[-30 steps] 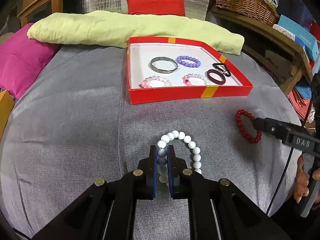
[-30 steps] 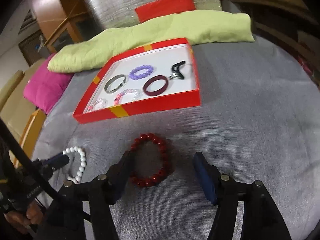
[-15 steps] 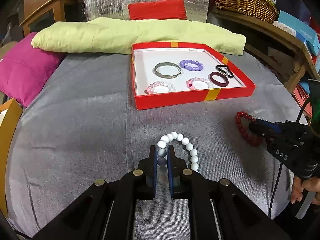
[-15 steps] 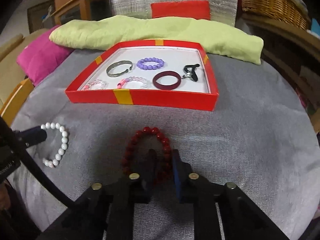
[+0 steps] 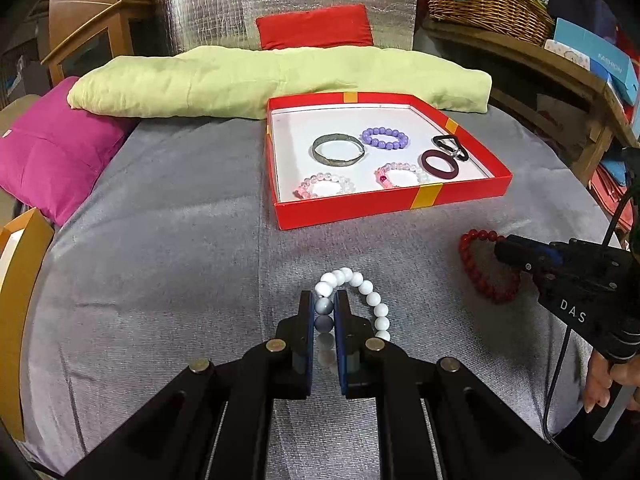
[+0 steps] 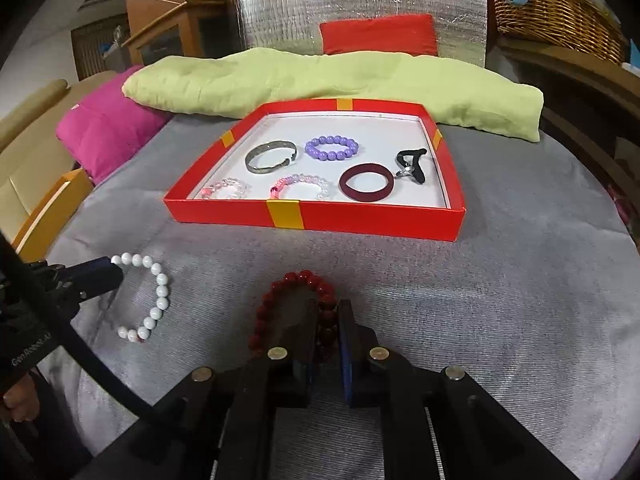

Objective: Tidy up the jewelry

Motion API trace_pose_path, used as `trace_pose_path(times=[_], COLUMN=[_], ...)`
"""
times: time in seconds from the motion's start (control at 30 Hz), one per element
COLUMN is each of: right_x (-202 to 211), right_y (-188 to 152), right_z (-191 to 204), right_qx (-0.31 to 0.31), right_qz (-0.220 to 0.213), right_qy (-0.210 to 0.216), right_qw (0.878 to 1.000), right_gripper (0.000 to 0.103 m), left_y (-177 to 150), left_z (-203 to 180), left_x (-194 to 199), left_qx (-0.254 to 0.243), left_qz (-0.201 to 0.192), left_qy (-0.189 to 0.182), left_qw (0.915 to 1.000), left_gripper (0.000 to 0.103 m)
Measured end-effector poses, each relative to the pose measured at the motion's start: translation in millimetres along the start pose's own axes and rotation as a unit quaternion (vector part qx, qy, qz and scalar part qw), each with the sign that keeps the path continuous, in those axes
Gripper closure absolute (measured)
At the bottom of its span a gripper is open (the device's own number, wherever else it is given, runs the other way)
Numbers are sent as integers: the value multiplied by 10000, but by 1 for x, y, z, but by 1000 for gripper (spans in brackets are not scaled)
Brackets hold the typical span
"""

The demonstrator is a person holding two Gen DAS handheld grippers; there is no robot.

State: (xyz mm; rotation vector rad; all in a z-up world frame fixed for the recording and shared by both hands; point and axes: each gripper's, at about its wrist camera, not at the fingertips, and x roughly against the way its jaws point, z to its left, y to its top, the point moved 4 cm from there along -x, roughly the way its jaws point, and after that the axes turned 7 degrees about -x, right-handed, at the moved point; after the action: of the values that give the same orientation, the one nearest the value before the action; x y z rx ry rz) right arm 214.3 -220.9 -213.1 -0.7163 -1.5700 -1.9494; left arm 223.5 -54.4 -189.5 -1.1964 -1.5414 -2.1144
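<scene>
My left gripper (image 5: 322, 300) is shut on the left side of a white bead bracelet (image 5: 370, 300) on the grey cloth. The bracelet also shows in the right wrist view (image 6: 154, 294). My right gripper (image 6: 325, 312) is shut on the right side of a dark red bead bracelet (image 6: 280, 296); it also shows in the left wrist view (image 5: 476, 268) with the right gripper (image 5: 500, 250) on it. A red tray (image 5: 384, 206) (image 6: 360, 222) farther back holds a metal bangle (image 5: 338, 150), a purple bead bracelet (image 5: 385, 138), two pink bead bracelets and a maroon ring (image 5: 440, 165).
A long green cushion (image 5: 248, 80) lies behind the tray, with a magenta pillow (image 5: 52, 152) at the left. A wooden shelf with a wicker basket (image 5: 488, 0) stands at the right. A wooden chair edge (image 5: 20, 280) is at the left.
My right gripper has shut on the red bracelet after being open around it, and both views have drawn back and risen slightly. My left gripper stays shut on the white bracelet.
</scene>
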Motion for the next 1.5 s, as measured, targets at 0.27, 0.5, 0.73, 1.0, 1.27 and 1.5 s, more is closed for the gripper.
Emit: trace_pose_path(times=[0.27,0.5,0.73,1.0,1.27,1.5], right_x=[2,2,8,17,25,29], right_y=[1,1,3,6,8,10], right_z=[1,3,3,7,7,5], right_qx=[-1,112,205,341,399,367], right_qz=[-36,-28,-133,-288,-407,-455], right_qy=[-20,-218,-318,-396,-469,-477], right_qw=[10000,9997,9992,9982,9973,9972], right_gripper=[92,92,92,92,92,92], left_y=[1,2,4,4,5,4], left_z=[0,-2,-7,-9,-10,-9], left_x=[1,2,2,1,0,-1], left_qx=[41,48,9,-18,-35,-26], left_qz=[-49,-133,-231,-321,-369,-366], left_qy=[-50,-139,-208,-144,-74,-9], left_qw=[10000,9998,9995,9994,9993,9993], left_gripper=[93,93,93,93,93,93])
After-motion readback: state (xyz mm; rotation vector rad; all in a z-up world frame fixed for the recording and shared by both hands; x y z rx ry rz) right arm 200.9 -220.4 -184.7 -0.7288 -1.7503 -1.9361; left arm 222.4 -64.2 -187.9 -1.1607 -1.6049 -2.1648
